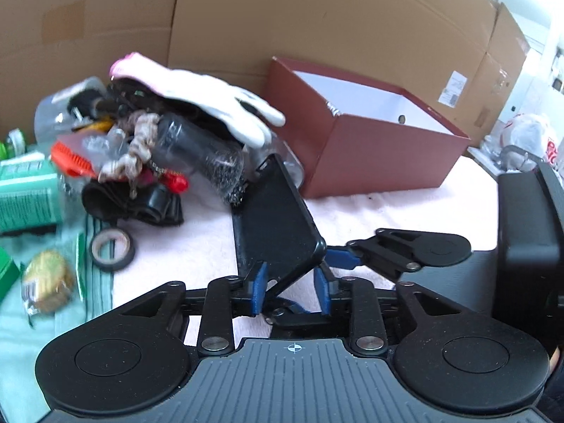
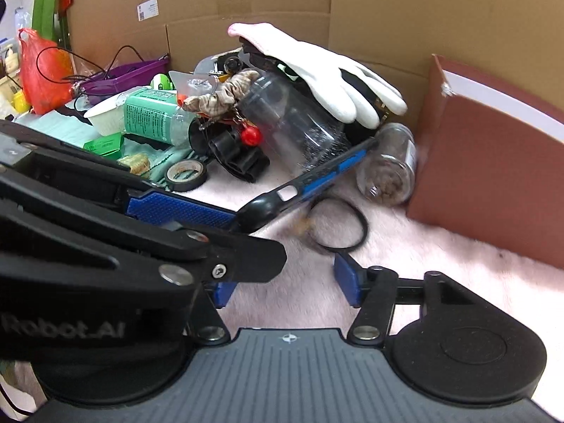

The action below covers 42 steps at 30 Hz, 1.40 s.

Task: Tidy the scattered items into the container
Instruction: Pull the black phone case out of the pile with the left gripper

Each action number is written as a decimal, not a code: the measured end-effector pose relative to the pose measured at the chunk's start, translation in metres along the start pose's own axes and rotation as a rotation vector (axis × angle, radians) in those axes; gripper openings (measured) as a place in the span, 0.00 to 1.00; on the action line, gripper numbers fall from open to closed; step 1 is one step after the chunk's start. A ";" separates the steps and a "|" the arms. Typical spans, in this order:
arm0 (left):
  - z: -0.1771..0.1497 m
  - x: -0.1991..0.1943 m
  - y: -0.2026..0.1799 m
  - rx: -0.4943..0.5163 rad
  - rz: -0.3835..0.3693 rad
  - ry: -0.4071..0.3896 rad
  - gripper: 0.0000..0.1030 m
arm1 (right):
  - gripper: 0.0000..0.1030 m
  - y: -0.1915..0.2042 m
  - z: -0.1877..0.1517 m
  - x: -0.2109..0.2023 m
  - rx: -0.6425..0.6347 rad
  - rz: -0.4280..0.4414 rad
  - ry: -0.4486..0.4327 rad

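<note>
Here the left gripper (image 1: 290,290) is keeping its jaws spread around the near corner of the black phone case (image 1: 278,218), not clearly pinching. The case is looking light, stiff and slippery; its edges are the best hold. The right gripper (image 2: 285,282) is spread, empty. The red box (image 1: 370,141) is standing far right.

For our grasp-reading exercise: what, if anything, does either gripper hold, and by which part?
The black phone case's lower end sits between the left gripper's pads; whether they press it cannot be told. The right gripper holds nothing.
</note>
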State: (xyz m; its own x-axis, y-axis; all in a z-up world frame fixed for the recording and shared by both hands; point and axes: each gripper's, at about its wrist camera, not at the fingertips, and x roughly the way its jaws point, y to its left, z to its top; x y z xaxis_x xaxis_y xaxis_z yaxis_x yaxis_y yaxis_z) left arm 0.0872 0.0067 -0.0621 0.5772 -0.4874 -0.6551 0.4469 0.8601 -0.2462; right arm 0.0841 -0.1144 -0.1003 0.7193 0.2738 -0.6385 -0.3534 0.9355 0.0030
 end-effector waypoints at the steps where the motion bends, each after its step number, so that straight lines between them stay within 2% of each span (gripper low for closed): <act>1: -0.001 -0.002 0.002 -0.017 -0.007 0.002 0.55 | 0.64 -0.001 -0.002 -0.002 0.005 0.003 -0.002; 2: -0.002 -0.006 0.004 -0.036 -0.017 0.002 0.61 | 0.64 -0.002 -0.003 -0.004 0.009 0.006 -0.001; 4: -0.004 -0.013 0.007 -0.062 -0.043 0.000 0.80 | 0.64 -0.003 -0.007 -0.010 0.002 0.013 -0.001; 7: -0.008 -0.025 0.008 -0.047 -0.027 -0.015 0.81 | 0.68 -0.004 -0.014 -0.017 -0.017 0.010 -0.003; 10: -0.004 -0.022 0.015 -0.046 0.055 -0.022 0.80 | 0.69 -0.009 -0.019 -0.026 0.012 0.008 0.004; 12: 0.001 -0.012 0.023 -0.065 0.076 -0.010 0.79 | 0.69 -0.010 -0.020 -0.032 0.014 -0.009 0.007; 14: 0.005 0.000 0.029 -0.076 0.103 0.014 0.75 | 0.69 -0.012 -0.022 -0.041 0.011 -0.020 -0.003; 16: 0.005 0.008 0.031 -0.071 0.113 0.035 0.68 | 0.69 -0.016 -0.023 -0.051 0.024 -0.028 -0.019; 22: 0.004 0.027 0.021 -0.044 0.047 0.077 0.50 | 0.69 -0.031 -0.018 -0.056 0.108 -0.070 -0.039; 24: 0.003 0.033 0.017 -0.020 0.062 0.087 0.44 | 0.65 -0.034 -0.016 -0.048 0.135 -0.116 -0.027; 25: 0.002 0.034 0.014 -0.002 0.079 0.083 0.34 | 0.61 -0.034 -0.016 -0.043 0.143 -0.136 -0.017; 26: 0.002 0.035 0.012 0.010 0.092 0.082 0.31 | 0.54 -0.034 -0.015 -0.038 0.150 -0.146 -0.006; 27: 0.003 0.035 0.012 0.016 0.105 0.081 0.28 | 0.49 -0.036 -0.014 -0.033 0.160 -0.138 0.001; 30: 0.002 0.035 0.014 0.003 0.122 0.074 0.18 | 0.43 -0.036 -0.015 -0.025 0.173 -0.117 0.002; 32: 0.001 0.034 0.013 0.005 0.129 0.074 0.17 | 0.40 -0.036 -0.015 -0.025 0.163 -0.118 -0.004; 35: -0.002 0.033 0.006 0.020 0.128 0.074 0.15 | 0.31 -0.037 -0.018 -0.025 0.158 -0.108 0.003; 40: -0.006 0.029 0.002 0.030 0.128 0.079 0.15 | 0.25 -0.030 -0.018 -0.027 0.119 -0.132 0.000; 42: -0.009 0.027 -0.001 0.031 0.126 0.082 0.15 | 0.20 -0.029 -0.020 -0.029 0.118 -0.131 -0.003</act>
State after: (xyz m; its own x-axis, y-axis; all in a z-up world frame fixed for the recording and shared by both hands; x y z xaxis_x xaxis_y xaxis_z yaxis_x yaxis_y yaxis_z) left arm 0.0967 -0.0056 -0.0858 0.5729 -0.3611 -0.7358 0.3958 0.9080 -0.1373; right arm 0.0618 -0.1542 -0.0972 0.7562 0.1483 -0.6373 -0.1840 0.9829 0.0103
